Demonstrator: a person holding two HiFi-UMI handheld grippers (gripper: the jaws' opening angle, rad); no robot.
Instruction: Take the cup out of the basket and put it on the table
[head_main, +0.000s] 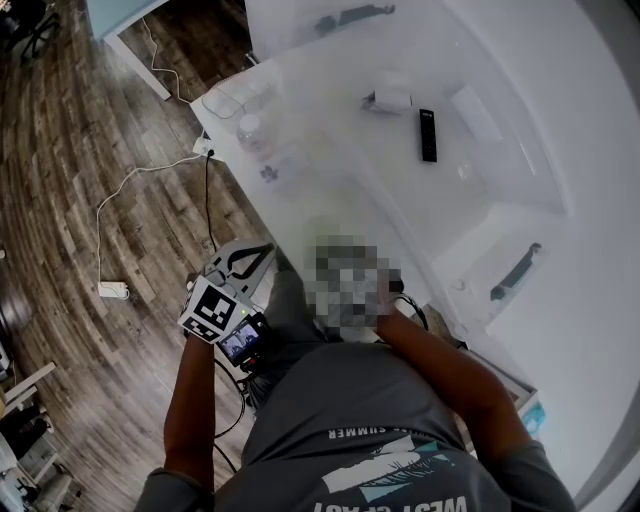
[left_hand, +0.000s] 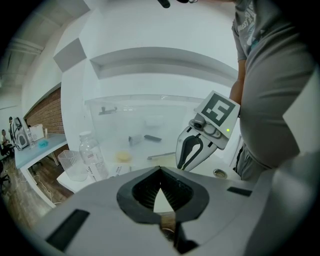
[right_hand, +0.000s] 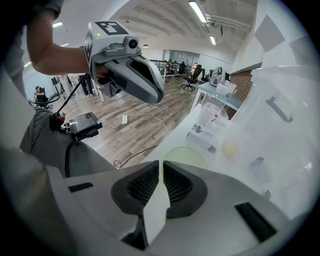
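A pale green cup (right_hand: 186, 156) shows just beyond my right gripper (right_hand: 160, 164), whose jaws are closed to a thin slit on the cup's near rim. In the head view the cup (head_main: 321, 232) is a faint green round on the white table (head_main: 330, 120), and the right gripper is hidden under a blurred patch. My left gripper (left_hand: 160, 170) hangs off the table's left edge over the floor, jaws together and empty. It also appears in the head view as the left gripper (head_main: 266, 250). A clear ribbed container (left_hand: 71, 165) stands at the table's far corner.
A water bottle (left_hand: 93, 156) stands by the clear container. A white box (right_hand: 202, 140), a black remote (head_main: 428, 135) and small items lie further along the table. White cupboards with dark handles (head_main: 515, 270) border it. Cables and a power strip (head_main: 112, 290) lie on the wooden floor.
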